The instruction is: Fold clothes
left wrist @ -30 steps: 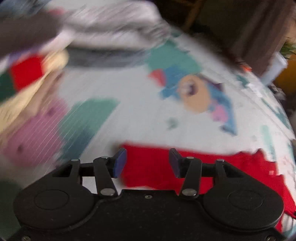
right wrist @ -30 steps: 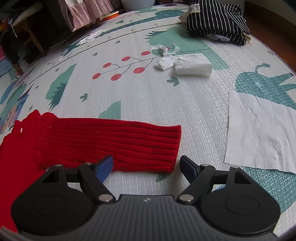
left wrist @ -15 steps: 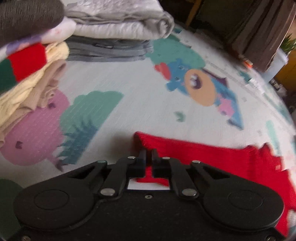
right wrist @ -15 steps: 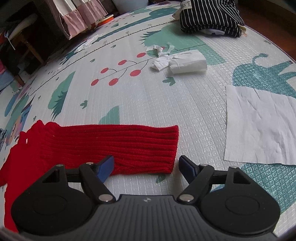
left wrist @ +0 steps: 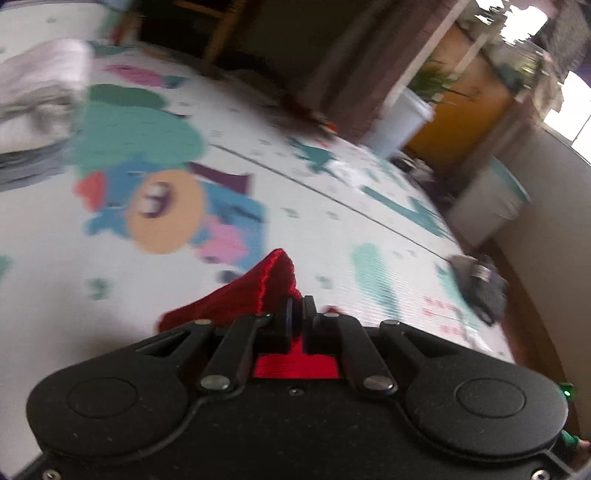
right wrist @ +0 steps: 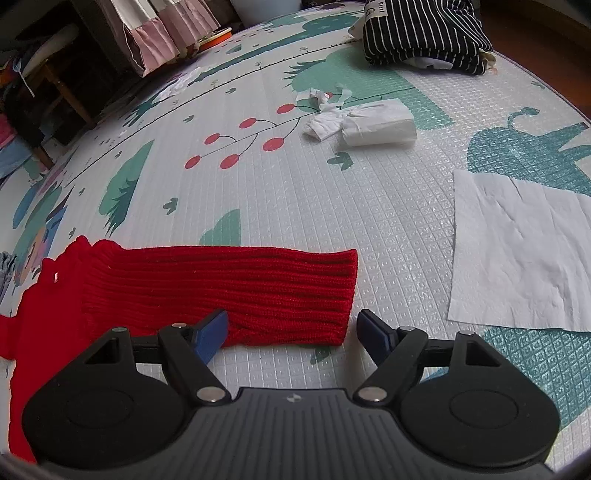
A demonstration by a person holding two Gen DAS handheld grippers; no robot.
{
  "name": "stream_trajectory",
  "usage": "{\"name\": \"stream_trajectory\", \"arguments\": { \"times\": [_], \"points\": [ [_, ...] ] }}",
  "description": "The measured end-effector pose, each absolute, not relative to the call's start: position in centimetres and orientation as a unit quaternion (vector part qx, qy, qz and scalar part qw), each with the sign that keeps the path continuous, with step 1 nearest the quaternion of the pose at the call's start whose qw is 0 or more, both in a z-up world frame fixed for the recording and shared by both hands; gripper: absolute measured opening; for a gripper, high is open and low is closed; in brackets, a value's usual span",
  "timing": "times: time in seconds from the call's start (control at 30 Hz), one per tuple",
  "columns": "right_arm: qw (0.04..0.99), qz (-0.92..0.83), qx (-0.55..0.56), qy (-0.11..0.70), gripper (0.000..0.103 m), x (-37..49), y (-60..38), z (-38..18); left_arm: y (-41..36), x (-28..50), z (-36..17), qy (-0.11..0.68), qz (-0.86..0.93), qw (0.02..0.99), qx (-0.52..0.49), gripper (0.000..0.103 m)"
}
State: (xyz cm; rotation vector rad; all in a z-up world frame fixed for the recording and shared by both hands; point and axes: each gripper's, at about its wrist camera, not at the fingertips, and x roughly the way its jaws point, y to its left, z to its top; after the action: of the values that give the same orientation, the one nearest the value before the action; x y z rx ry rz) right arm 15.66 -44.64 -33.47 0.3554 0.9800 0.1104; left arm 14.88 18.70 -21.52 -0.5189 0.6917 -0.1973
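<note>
A red knit sweater [right wrist: 221, 291] lies on a patterned play mat [right wrist: 332, 206], one sleeve stretched out flat toward the right in the right wrist view. My right gripper [right wrist: 291, 326] hovers open over that sleeve's cuff end, its blue pads [right wrist: 212, 330] apart, one over the knit and one past the cuff. In the left wrist view my left gripper [left wrist: 297, 314] is shut on the other sleeve's end, and the red fabric [left wrist: 258, 291] rises in a peak off the mat [left wrist: 332, 229].
A striped dark garment [right wrist: 424, 33] lies at the far right of the mat. White folded tissues [right wrist: 369, 123] and a flat white paper sheet [right wrist: 517, 258] lie to the right. Folded grey clothes [left wrist: 37, 96] sit at the left. A white bin [left wrist: 399, 125] and furniture stand beyond the mat.
My left gripper closed on the red sleeve end, then lifted it off the mat and swung to the right. The right gripper stayed open over the other sleeve.
</note>
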Motion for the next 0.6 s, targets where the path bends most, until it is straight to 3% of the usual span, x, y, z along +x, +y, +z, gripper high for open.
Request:
{"name": "stream_trajectory", "arguments": {
  "times": [0.33, 0.6],
  "points": [
    [0.866, 0.059, 0.161, 0.470, 0.080, 15.8, -44.4, -33.5, 7.8, 19.5, -22.9, 0.359, -0.205, 0.885, -0.216, 0.002],
    [0.868, 0.057, 0.164, 0.465, 0.081, 15.6, -44.4, -33.6, -1.9, 20.5, -26.4, 0.389, -0.274, 0.870, -0.131, 0.002]
  ]
}}
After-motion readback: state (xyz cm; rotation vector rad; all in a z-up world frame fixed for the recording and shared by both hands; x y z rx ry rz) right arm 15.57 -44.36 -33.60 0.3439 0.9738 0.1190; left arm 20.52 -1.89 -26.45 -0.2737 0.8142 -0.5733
